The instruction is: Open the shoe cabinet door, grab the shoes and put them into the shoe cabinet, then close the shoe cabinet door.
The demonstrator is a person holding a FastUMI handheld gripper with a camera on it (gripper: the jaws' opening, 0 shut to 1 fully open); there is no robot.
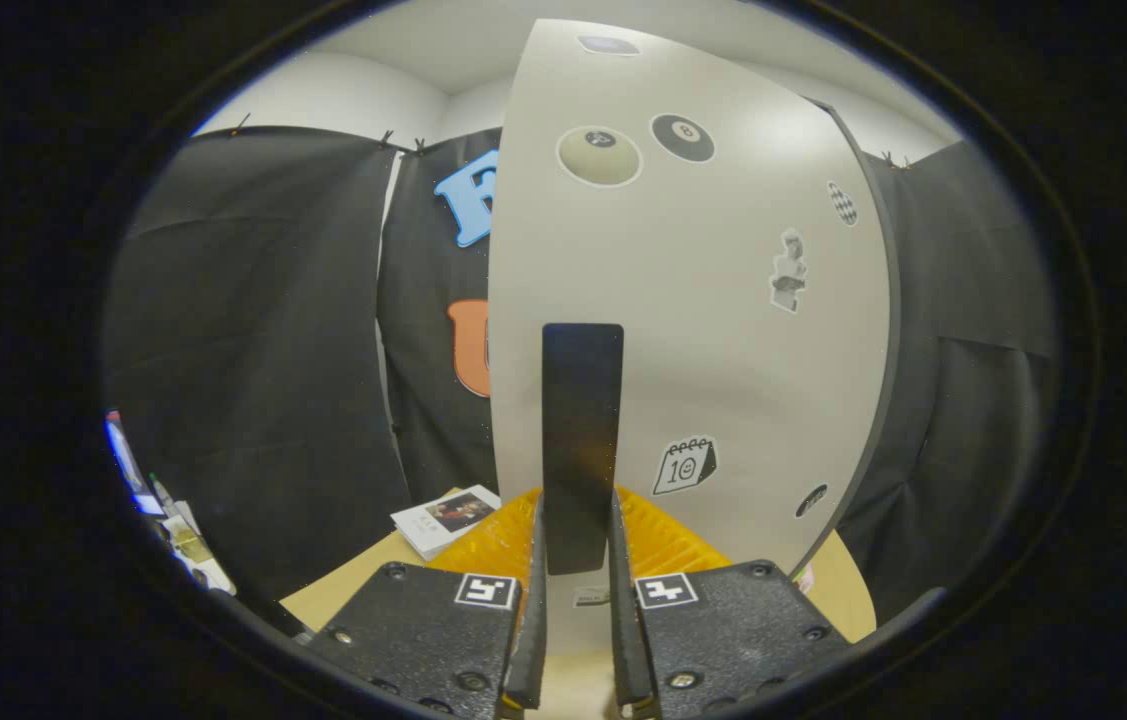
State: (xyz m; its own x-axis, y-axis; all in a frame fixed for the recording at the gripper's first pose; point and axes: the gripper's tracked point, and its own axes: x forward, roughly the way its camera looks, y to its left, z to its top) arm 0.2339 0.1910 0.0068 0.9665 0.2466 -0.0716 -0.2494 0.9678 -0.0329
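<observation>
The shoe cabinet door point(723, 330) is a tall pale panel with several stickers, standing right in front of me. Its dark vertical handle point(580, 440) runs down the panel's left part. My gripper point(578, 610) has its two fingers closed against the handle's lower end, one on each side. An orange ribbed object point(668, 545) lies on the table just beyond the fingers, partly hidden by the handle and door. What it is cannot be told from here.
A small stack of printed booklets point(443, 520) lies on the light wooden table point(353, 585), left of the orange object. Black cloth walls stand close behind and on both sides. Some small items point(173, 530) sit at the far left.
</observation>
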